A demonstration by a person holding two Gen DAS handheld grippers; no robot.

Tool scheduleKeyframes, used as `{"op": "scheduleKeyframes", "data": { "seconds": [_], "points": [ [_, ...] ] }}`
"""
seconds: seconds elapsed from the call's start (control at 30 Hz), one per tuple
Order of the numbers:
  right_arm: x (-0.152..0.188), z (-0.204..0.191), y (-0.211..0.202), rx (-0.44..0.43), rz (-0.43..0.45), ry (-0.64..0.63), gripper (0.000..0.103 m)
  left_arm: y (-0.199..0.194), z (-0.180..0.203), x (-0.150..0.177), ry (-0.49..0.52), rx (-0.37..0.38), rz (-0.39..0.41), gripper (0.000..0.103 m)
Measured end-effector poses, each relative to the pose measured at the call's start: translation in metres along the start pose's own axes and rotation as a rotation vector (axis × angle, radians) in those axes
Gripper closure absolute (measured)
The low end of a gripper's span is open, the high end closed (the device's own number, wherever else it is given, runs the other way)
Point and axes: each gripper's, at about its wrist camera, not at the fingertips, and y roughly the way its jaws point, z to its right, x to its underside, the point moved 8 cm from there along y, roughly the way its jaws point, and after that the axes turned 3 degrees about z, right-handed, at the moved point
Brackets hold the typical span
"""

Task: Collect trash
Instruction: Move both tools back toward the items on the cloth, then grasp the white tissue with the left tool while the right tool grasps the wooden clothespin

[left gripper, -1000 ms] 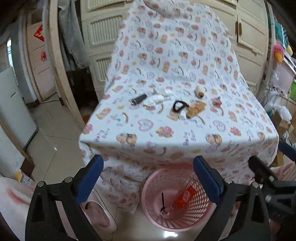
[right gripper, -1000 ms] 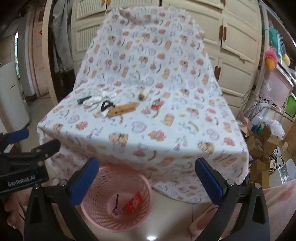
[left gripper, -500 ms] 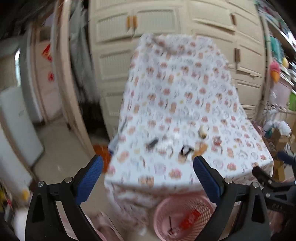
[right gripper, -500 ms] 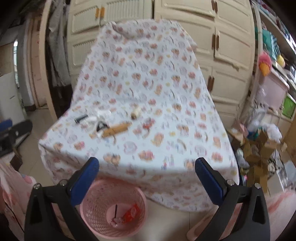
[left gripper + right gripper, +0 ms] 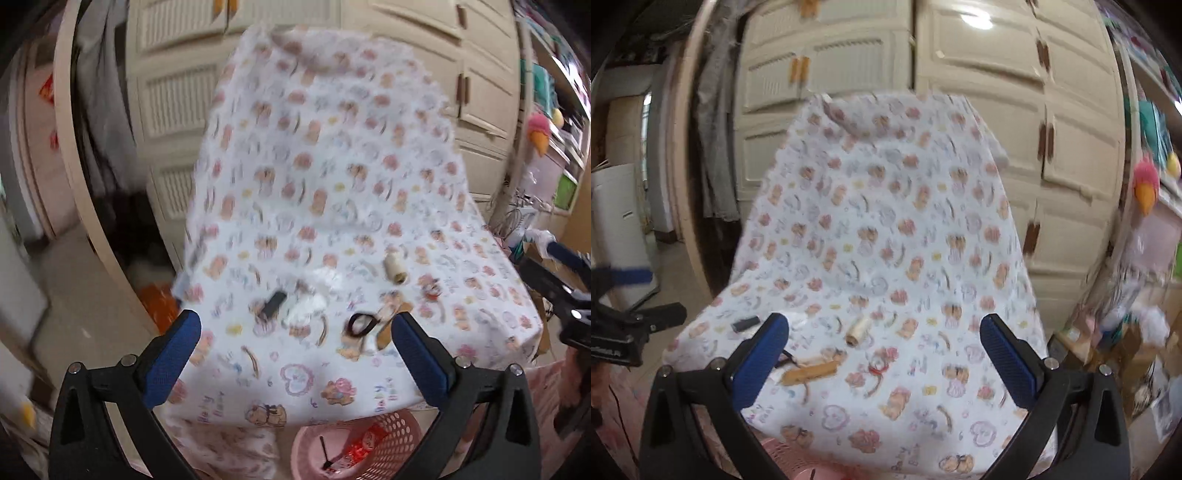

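Both the left gripper [image 5: 295, 343] and right gripper [image 5: 884, 347] are spread wide, empty, above the pink basket [image 5: 399, 435]; scraps lie on the tabletop [image 5: 332, 206] beyond it

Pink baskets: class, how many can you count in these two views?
1. The pink basket stands on the floor below the near edge of the cloth-covered table, holding a red wrapper. The right wrist view shows only its rim.

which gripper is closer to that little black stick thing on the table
Left. The left gripper faces the black stick just ahead; the right gripper sits off to the stick's right.
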Motion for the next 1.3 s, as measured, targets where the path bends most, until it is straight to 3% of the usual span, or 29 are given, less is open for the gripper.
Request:
{"op": "scheduleKeyframes", "data": {
  "seconds": [0.03,0.1,0.17,0.3,0.4,0.47,0.67,0.7,0.73,0.77,0.87,1.0,1.1,1.3],
  "points": [
    [0.013,0.004,0.007,-0.003,-0.031,0.026,0.000,0.011,0.001,0.010,-0.002,0.014,-0.031,0.031],
    [0.035,0.005,0.020,-0.011,-0.104,0.046,0.000,0.036,0.006,0.025,-0.016,0.049,-0.132,0.059],
    [0.044,0.001,0.030,-0.019,-0.145,0.011,0.000,0.050,0.015,0.027,-0.042,0.113,-0.160,0.061],
    [0.039,-0.006,0.042,-0.002,-0.125,-0.058,0.000,0.072,0.022,0.029,0.071,0.019,-0.158,0.061],
    [0.049,-0.009,0.052,-0.002,-0.160,-0.055,0.000,0.085,0.031,0.036,0.147,-0.003,-0.134,0.058],
    [0.060,-0.012,0.059,0.008,-0.199,-0.079,0.000,0.096,0.031,0.039,0.195,-0.066,-0.154,0.057],
    [0.066,-0.014,0.065,0.040,-0.209,-0.115,0.000,0.112,0.020,0.021,0.085,-0.038,-0.132,0.057],
    [0.068,-0.012,0.066,0.034,-0.218,-0.098,0.000,0.117,0.019,0.023,0.074,-0.029,-0.154,0.063],
    [0.069,-0.011,0.066,0.031,-0.224,-0.086,0.000,0.120,0.019,0.025,0.070,-0.024,-0.167,0.076],
    [0.070,-0.009,0.066,0.030,-0.229,-0.076,0.000,0.120,0.017,0.027,0.070,-0.041,-0.169,0.078],
    [0.072,-0.005,0.068,0.024,-0.245,-0.044,0.000,0.118,0.017,0.026,0.075,-0.045,-0.181,0.096],
    [0.071,-0.003,0.070,0.009,-0.259,0.010,0.000,0.096,0.011,0.014,0.004,-0.021,-0.130,0.099],
    [0.071,-0.007,0.073,-0.015,-0.265,0.053,0.000,0.077,0.007,0.006,0.007,-0.024,-0.098,0.100],
    [0.083,-0.035,0.086,-0.095,-0.326,0.105,0.000,0.050,0.004,0.014,0.003,-0.007,-0.123,0.100]
  ]
}}
